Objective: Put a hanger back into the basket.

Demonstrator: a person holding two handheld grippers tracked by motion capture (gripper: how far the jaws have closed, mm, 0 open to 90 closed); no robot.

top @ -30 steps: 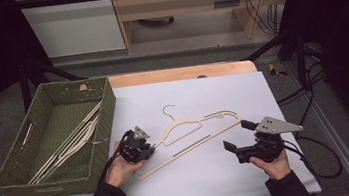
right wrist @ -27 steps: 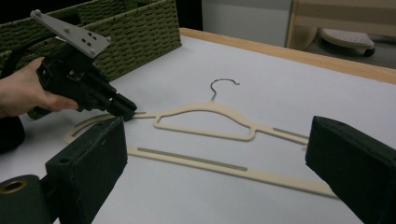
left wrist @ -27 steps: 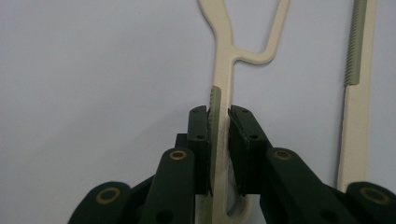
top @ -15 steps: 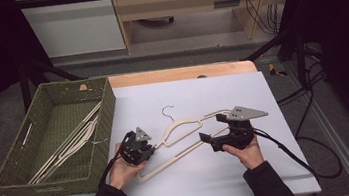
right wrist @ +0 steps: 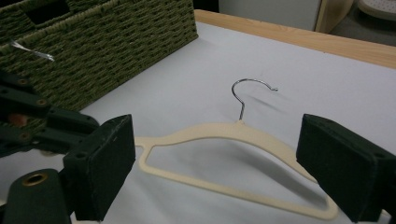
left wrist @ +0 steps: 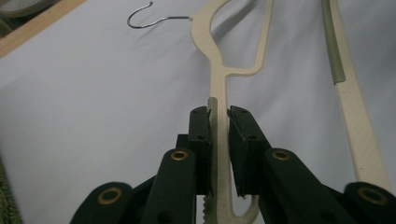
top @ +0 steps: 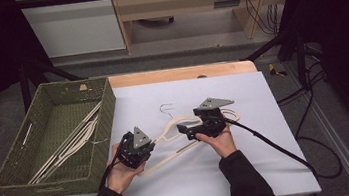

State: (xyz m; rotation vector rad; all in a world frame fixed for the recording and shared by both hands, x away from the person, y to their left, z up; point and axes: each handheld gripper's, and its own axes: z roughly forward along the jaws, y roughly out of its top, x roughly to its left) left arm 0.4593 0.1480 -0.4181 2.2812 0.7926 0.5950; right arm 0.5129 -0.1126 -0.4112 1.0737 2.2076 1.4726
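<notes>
Left gripper (left wrist: 218,140) clenched on one end of the cream hanger (top: 181,127) above the white table (top: 271,166), right gripper (top: 182,128) with jaws wide, just closing, astride its shoulder; a one-ended grasp may let the hanger pivot or slip.

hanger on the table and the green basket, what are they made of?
Cream hanger: looks like plastic with a matte, flocked-looking coating; grainy, no shine. Its hook is thin shiny wire, likely steel. Olive-green basket: woven fibre, probably paper rope or seagrass; twisted strands show, matte.
</notes>
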